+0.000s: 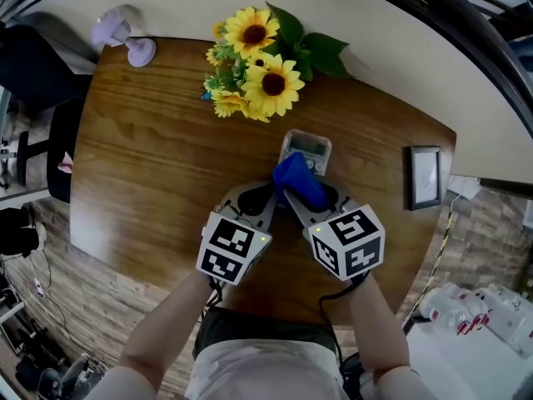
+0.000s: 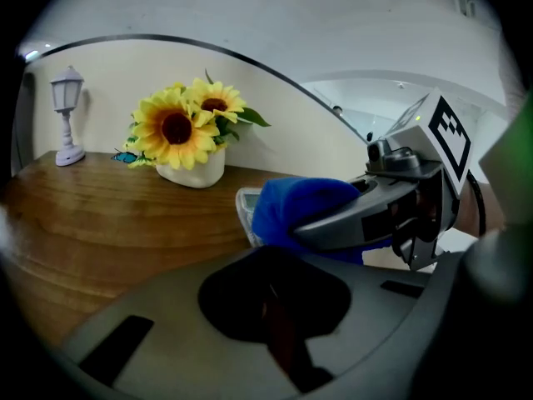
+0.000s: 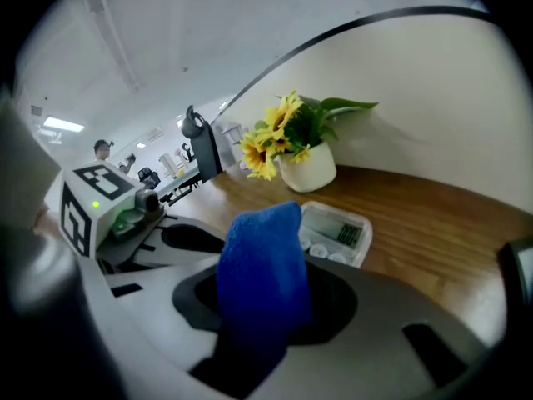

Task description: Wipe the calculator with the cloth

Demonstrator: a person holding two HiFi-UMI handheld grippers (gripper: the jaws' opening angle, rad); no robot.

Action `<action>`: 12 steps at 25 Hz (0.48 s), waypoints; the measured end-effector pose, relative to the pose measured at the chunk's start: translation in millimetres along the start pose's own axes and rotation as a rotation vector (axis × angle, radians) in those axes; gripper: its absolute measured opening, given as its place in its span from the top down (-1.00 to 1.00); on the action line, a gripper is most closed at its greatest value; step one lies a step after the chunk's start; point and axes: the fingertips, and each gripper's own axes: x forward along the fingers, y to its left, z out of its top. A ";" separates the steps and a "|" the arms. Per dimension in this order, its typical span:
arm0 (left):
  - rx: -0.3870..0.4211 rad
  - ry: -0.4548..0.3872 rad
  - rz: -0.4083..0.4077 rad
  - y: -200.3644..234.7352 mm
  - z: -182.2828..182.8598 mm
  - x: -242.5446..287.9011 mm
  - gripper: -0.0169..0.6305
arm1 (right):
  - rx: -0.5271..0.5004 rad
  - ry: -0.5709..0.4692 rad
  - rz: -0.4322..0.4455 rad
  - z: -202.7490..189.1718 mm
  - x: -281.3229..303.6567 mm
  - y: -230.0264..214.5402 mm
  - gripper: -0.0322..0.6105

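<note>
Curved wooden table set against a pale wall. Yellow sunflowers with green leaves stand in a white pot at the far edge. A small pale lantern ornament stands far left. A dark picture frame sits near the right edge

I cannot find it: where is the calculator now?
In the head view, the calculator lies just right of centre, beyond the blue cloth, before the sunflowers.
</note>
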 end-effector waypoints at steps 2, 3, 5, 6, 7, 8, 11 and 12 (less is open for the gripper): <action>-0.017 -0.007 -0.006 0.2 0.3 0.1 0.94 | -0.059 0.035 0.001 -5.4 -3.6 -0.8 0.47; -0.022 -0.007 -0.009 0.1 0.4 0.0 0.94 | -0.083 0.051 -0.001 -7.7 -5.5 -1.8 0.47; -0.020 -0.005 -0.014 -0.6 0.4 -0.2 0.94 | -0.112 0.074 -0.006 -11.8 -10.5 -5.2 0.47; -0.019 -0.004 -0.016 -1.1 0.5 -0.3 0.94 | -0.117 0.080 -0.012 -13.6 -13.6 -8.2 0.47; -0.019 -0.004 -0.019 -1.3 0.7 -0.3 0.94 | -0.115 0.082 -0.022 -15.3 -17.1 -12.6 0.47; -0.018 -0.006 -0.021 -1.4 0.9 -0.2 0.94 | -0.104 0.083 -0.035 -17.2 -21.0 -18.3 0.47; -0.014 -0.009 -0.027 -0.7 1.0 0.1 0.94 | -0.073 0.111 -0.141 -30.1 -35.0 -45.8 0.47; -0.013 -0.010 -0.028 -0.5 0.5 0.0 0.94 | -0.075 0.137 -0.195 -38.9 -40.6 -57.9 0.47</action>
